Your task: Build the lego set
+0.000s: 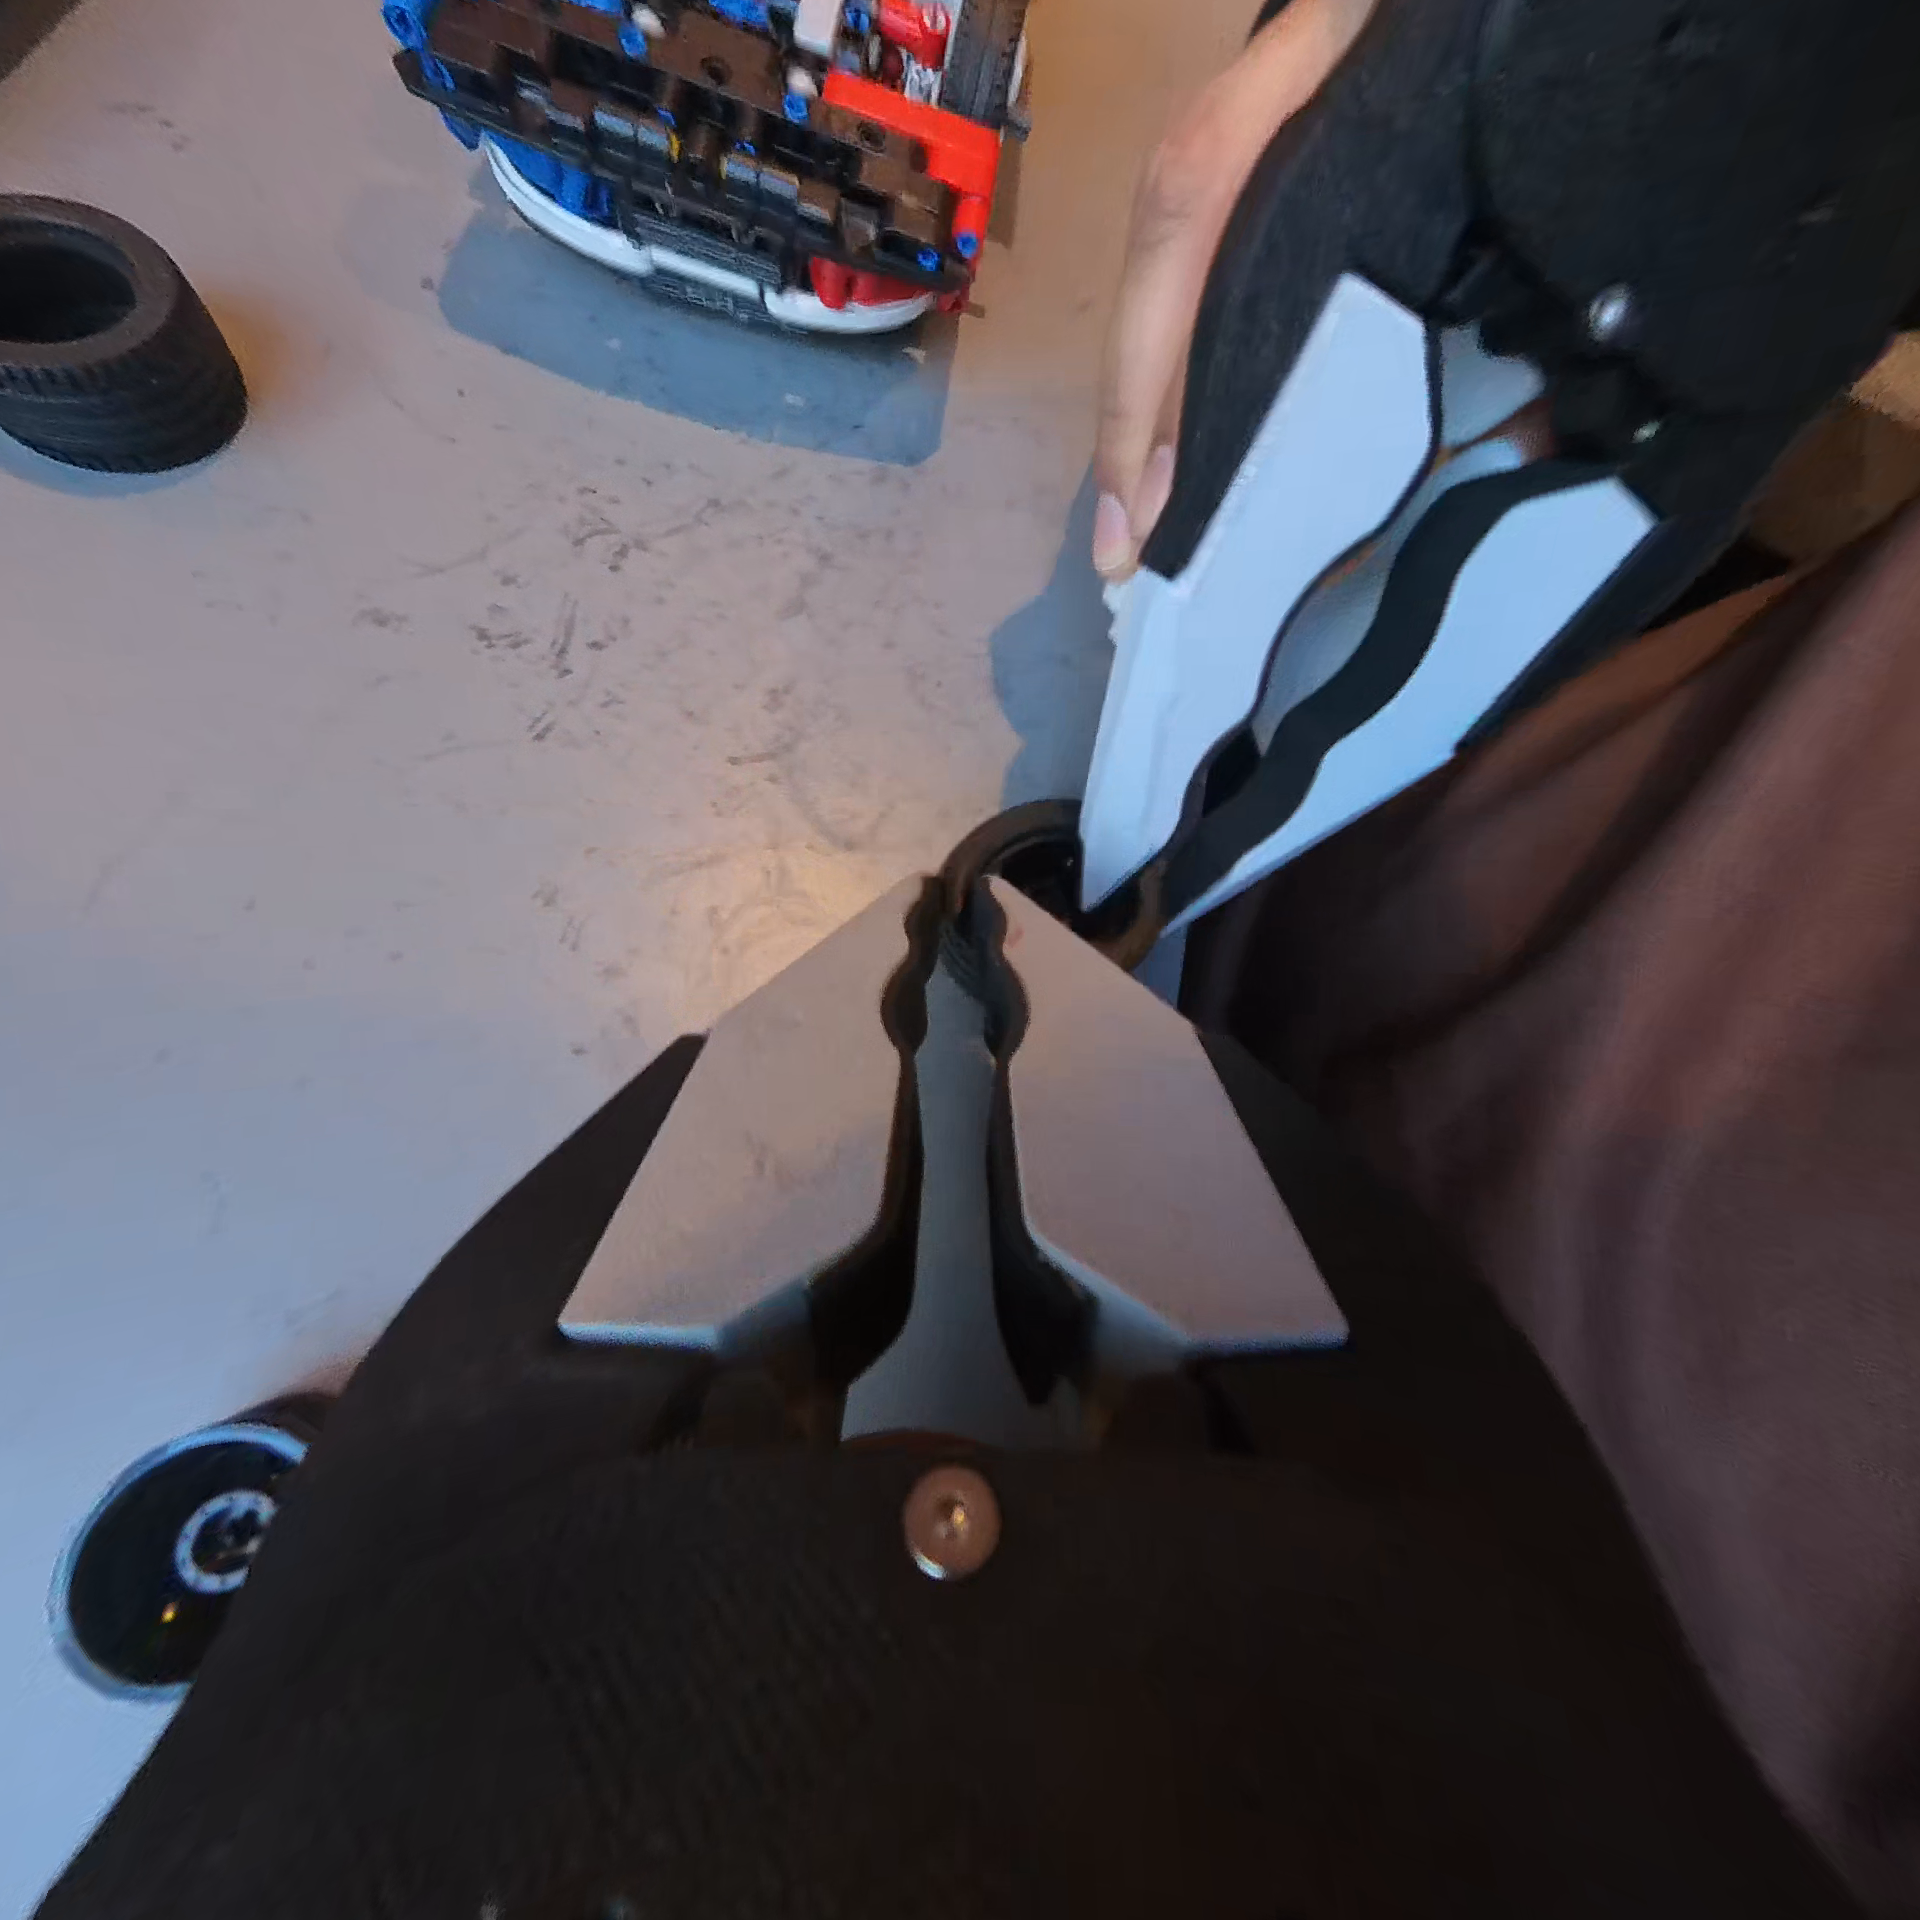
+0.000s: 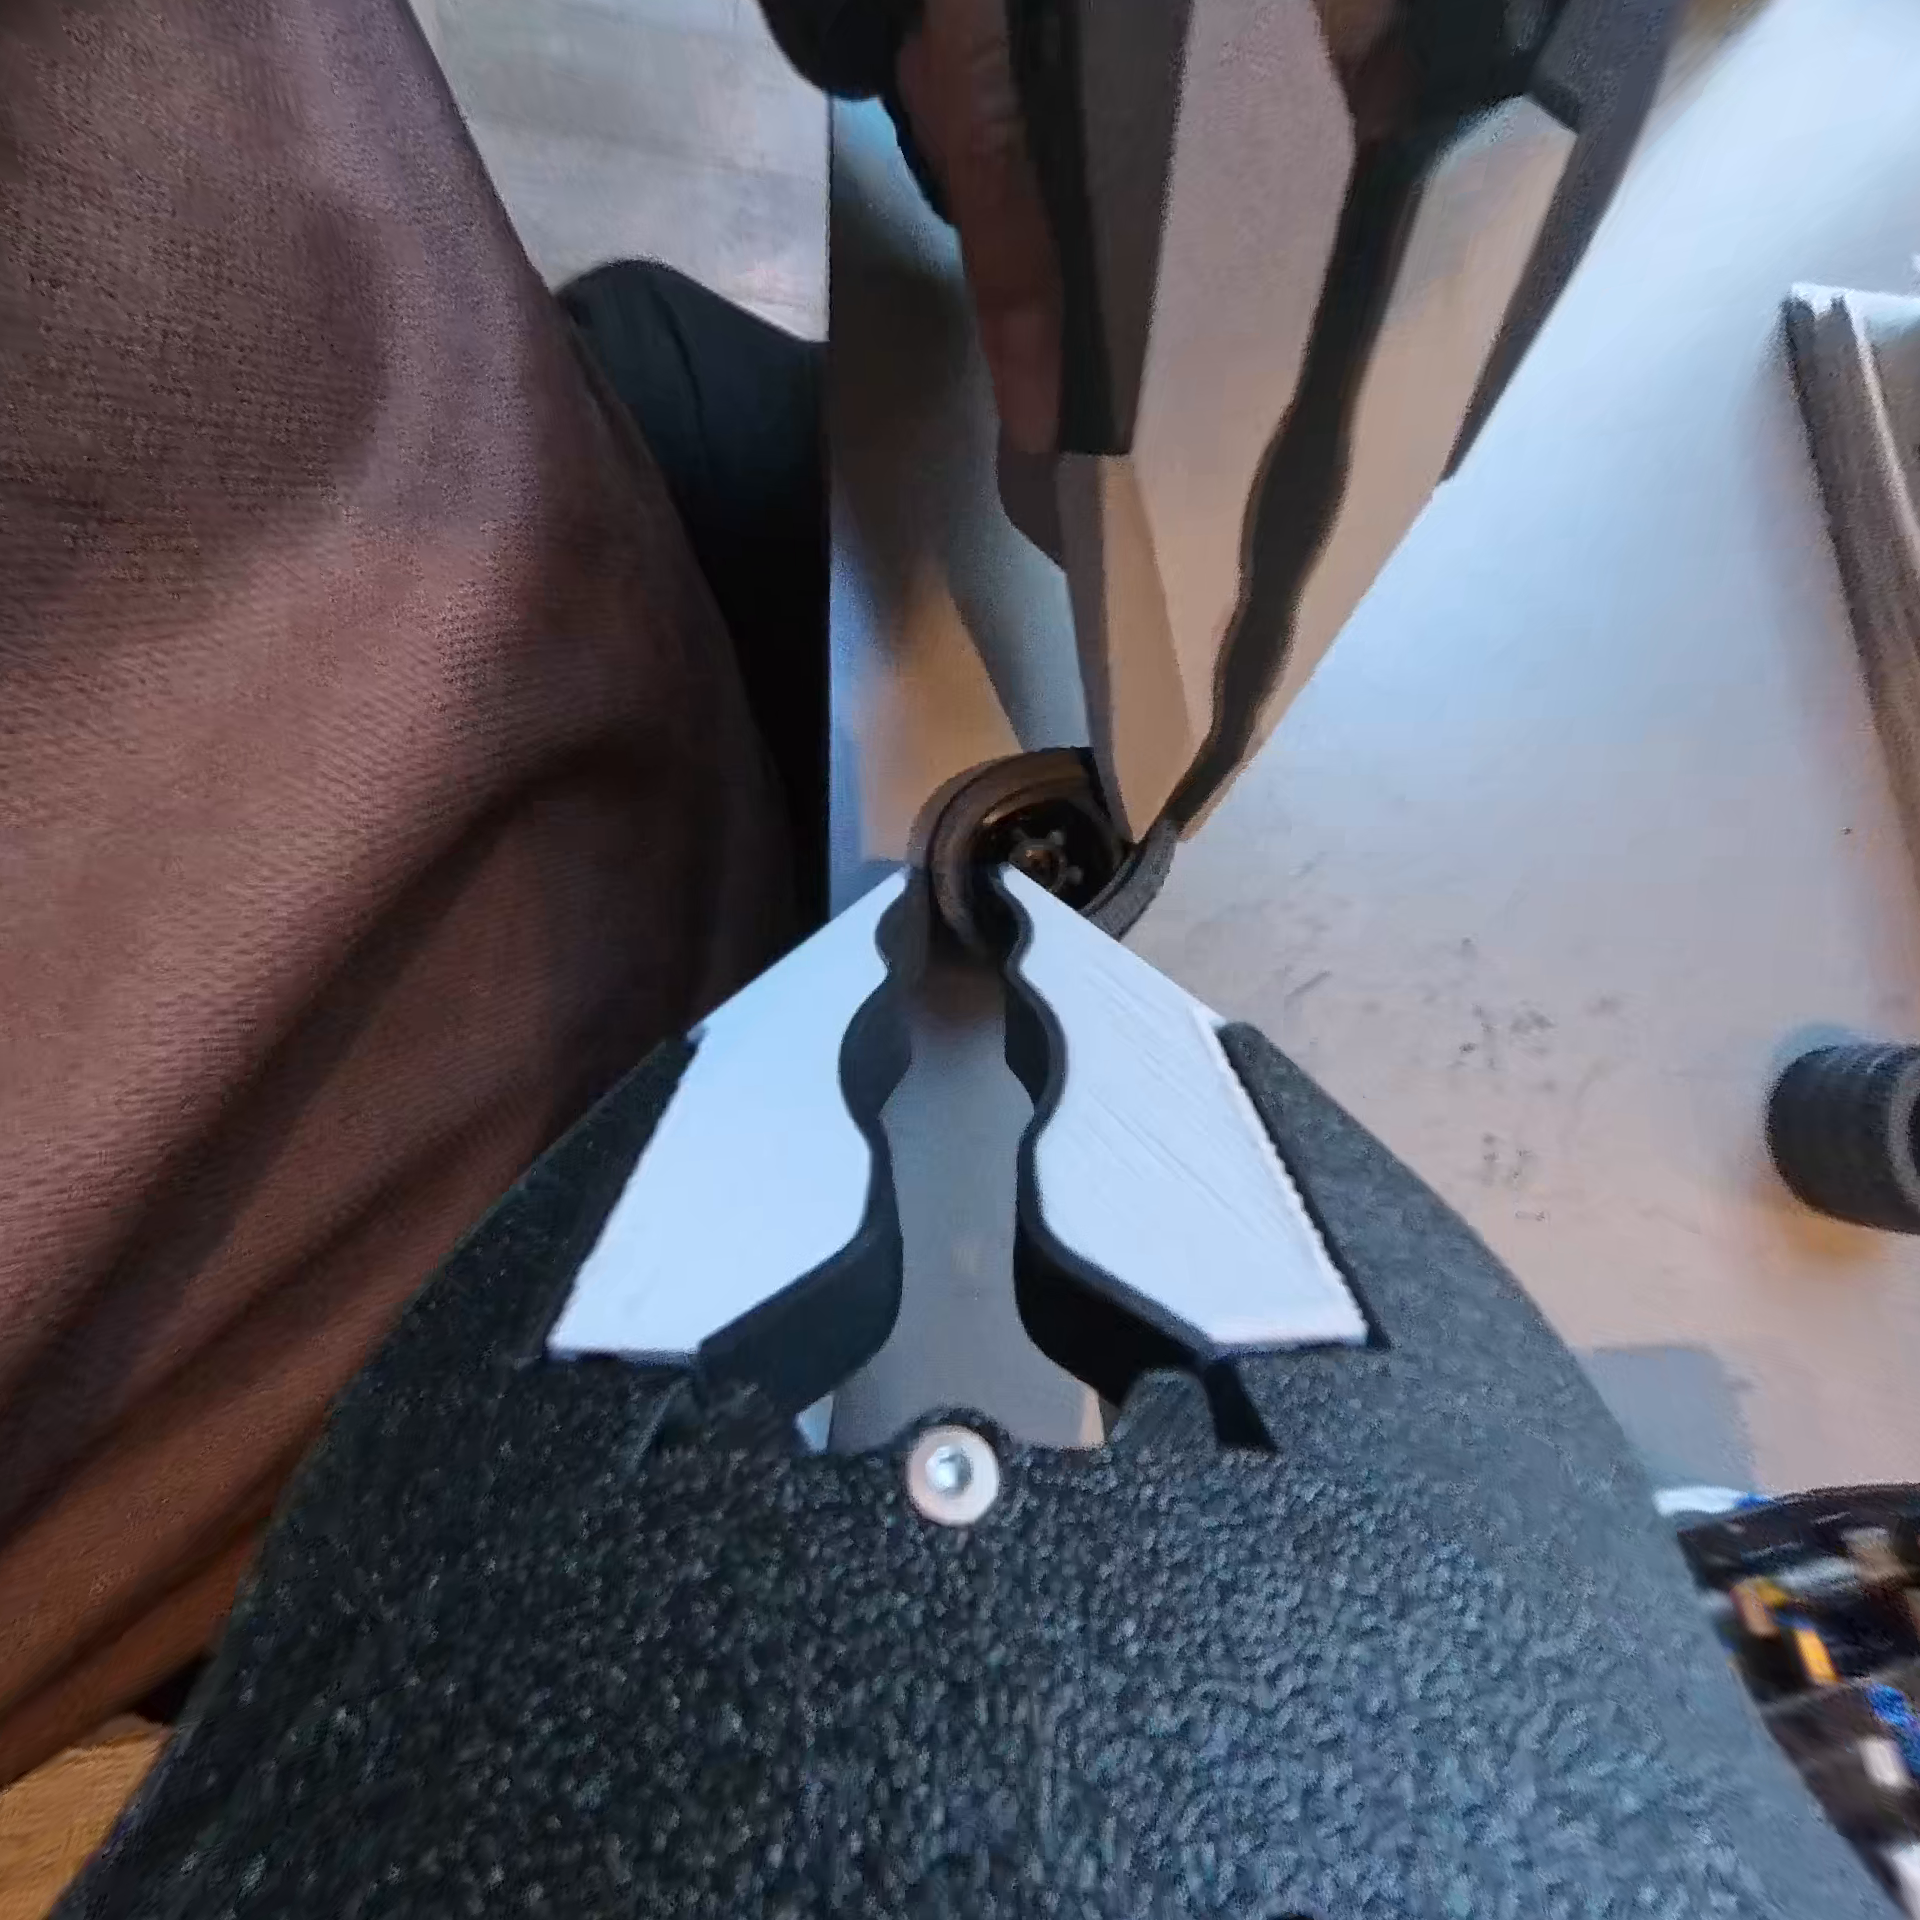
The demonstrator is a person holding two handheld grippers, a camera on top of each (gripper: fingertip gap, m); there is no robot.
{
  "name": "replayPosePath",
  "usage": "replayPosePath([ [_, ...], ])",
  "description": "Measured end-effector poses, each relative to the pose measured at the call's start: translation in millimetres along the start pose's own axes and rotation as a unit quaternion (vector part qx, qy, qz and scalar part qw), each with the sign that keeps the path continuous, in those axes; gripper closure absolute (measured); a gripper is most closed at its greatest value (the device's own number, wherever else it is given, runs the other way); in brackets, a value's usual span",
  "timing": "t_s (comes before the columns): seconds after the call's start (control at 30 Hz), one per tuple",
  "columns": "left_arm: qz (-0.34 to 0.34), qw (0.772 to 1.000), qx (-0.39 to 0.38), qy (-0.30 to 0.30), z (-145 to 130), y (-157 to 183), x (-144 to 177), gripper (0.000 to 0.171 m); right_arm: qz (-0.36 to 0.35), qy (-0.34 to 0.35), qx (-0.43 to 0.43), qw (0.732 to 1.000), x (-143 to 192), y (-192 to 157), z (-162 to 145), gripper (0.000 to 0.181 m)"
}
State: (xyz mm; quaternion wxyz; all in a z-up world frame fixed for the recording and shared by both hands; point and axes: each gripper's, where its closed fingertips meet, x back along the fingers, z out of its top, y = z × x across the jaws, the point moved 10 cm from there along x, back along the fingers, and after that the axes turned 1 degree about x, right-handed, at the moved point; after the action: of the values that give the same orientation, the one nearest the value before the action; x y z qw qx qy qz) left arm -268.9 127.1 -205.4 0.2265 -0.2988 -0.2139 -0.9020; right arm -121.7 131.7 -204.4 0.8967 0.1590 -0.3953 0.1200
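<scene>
Nearest in the left wrist view, the left tool (image 1: 961, 909) is clamped on the edge of a small black tyre (image 1: 1023, 847), its tips pinching the rubber wall. The right tool (image 1: 1127, 904) comes in from the upper right and bites the same tyre on the opposite side, a hand (image 1: 1164, 301) visible alongside its body. The right wrist view confirms it: the right tool's tips (image 2: 966, 904) are closed on the tyre's rim (image 2: 997, 821), w/ a wheel hub (image 2: 1039, 852) visible inside the ring, and the left tool (image 2: 1132, 842) gripping the far edge. The tyre sits at the near edge of the tabletop (image 1: 520, 675), right by a brown-clothed lap (image 1: 1610, 1039).

Judgement: the step looks like seating the tyre over its hub (or stretching it to do so). To do it well, keep both grips shallow on the rubber only, pull evenly in opposite directions, and roll the bead over the hub bit by bit. An uneven tug prob. pops the tyre free or flicks it off the tabletop edge.

Farther out: a finished wheel (image 1: 171, 1558) w/ a silver rim lies at lower left, a loose bare tyre (image 1: 104, 332) at far left, and the part-built car chassis (image 1: 717, 156) in black, blue, red and white stands farthest away, well apart from the work.
</scene>
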Motion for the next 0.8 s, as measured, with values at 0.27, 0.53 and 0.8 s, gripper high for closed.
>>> replayPosePath([
  [0.27,0.014,1.0,-0.025,-0.012,-3.6,5.9,-2.5,0.169,-0.006,0.071,-0.11,0.991,21.9,9.7,-0.8,0.172],
  [0.53,0.059,0.998,-0.027,-0.011,-5.6,19.3,-3.0,0.17,0.007,0.03,-0.257,0.966,12.8,22.7,-6.7,0.171],
  [0.8,0.027,0.999,0.028,-0.01,-8.4,18.7,-0.7,0.169,0.031,0.007,-0.252,0.967,7.6,21.3,-4.7,0.18],
])
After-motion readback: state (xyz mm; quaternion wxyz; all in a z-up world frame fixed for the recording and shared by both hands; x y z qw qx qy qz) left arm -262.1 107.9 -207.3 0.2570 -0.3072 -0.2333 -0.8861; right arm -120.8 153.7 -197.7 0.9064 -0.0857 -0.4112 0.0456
